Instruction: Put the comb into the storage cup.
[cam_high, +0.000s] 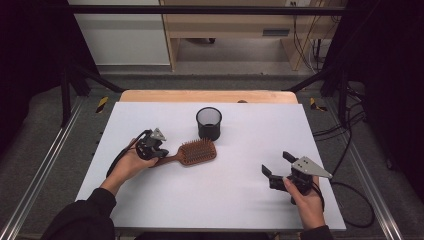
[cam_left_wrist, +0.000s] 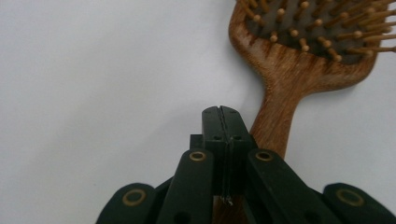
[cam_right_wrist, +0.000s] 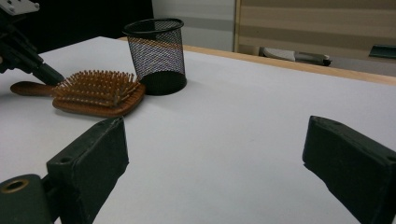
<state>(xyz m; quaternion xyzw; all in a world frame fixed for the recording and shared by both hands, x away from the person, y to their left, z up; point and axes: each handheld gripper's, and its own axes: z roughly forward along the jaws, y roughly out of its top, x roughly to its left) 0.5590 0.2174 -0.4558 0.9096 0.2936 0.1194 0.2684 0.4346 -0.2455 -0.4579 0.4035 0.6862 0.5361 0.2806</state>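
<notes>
right tool (cam_high: 278, 166) sits nearest, low at the right front of the white tabletop (cam_high: 240, 200), held in the person's right hand (cam_high: 306, 200); its jaws stand wide apart with nothing between them, bare tabletop showing through the gap in the right gripper view. left tool (cam_high: 161, 150) lies farther in on the left side, gripped by the left hand (cam_high: 127, 164), cable trailing back toward the sleeve. its jaws are pressed fully together, pads meeting flat in the left gripper view, and they clamp nothing. the closed tip (cam_left_wrist: 221, 116) hangs over the handle of the wooden hairbrush (cam_high: 192, 152), just beside where the handle widens into the head; whether the tip touches the wood cannot be told. hairbrush lies flat near the middle of the tabletop, bristles up, handle pointing toward the left tool, head toward the centre. just beyond the head stands a black mesh cup (cam_high: 208, 123), upright, mouth open, very close to the brush head in the right gripper view. far edge: wooden strip (cam_high: 207, 96).
</notes>
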